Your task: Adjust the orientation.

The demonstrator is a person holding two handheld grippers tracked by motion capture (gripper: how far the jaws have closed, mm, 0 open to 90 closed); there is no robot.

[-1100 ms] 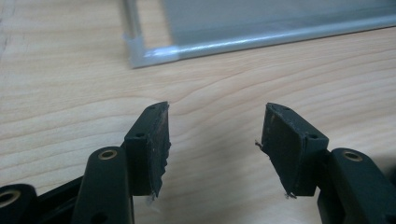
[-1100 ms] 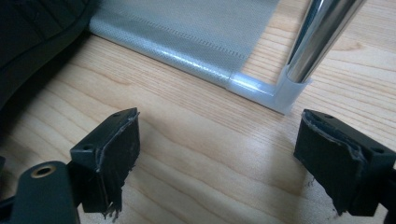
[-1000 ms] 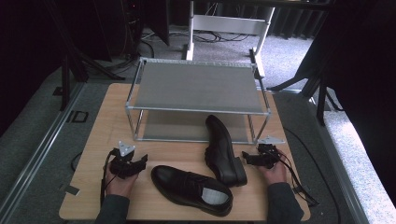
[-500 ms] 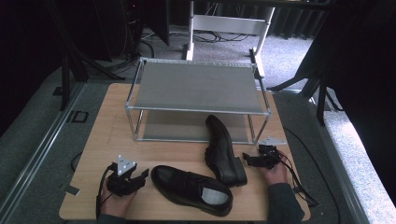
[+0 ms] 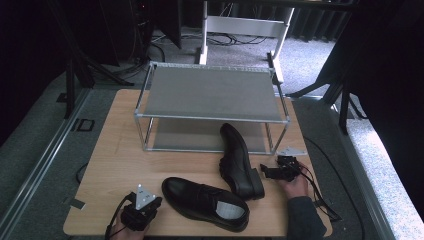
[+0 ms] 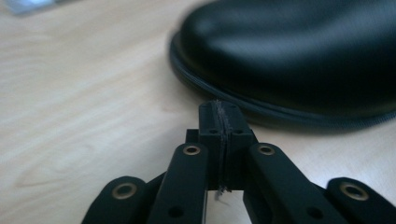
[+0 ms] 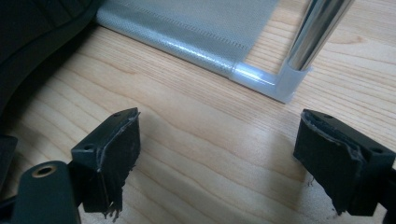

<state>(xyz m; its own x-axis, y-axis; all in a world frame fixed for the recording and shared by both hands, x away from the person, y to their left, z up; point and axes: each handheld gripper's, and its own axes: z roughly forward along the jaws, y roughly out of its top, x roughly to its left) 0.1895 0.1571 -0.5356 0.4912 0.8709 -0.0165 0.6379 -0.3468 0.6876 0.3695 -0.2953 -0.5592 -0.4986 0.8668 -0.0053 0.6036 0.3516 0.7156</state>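
On wooden table [image 5: 115, 165]: left gripper [image 6: 219, 122] jaws together beside shoe toe [image 6: 299, 51]; right gripper [image 7: 217, 154] jaws apart facing rack corner [image 7: 280, 84].

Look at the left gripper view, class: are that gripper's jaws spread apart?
No, the left gripper has its jaws pressed flat together, empty, just short of the black shoe.

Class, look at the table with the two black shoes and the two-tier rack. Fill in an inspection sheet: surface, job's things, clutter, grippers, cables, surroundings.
Surface: wooden table, bare wood around the things.
Job's things: metal rack at the far side; one black shoe upright near the front edge; second shoe on its side, toe under the rack.
Clutter: nothing seen.
Grippers: left gripper jaws shut, empty, beside the front shoe's toe; right gripper jaws open, empty, near a rack leg.
Cables: one cable trails from the right gripper.
Surroundings: grey carpet, dark stands.
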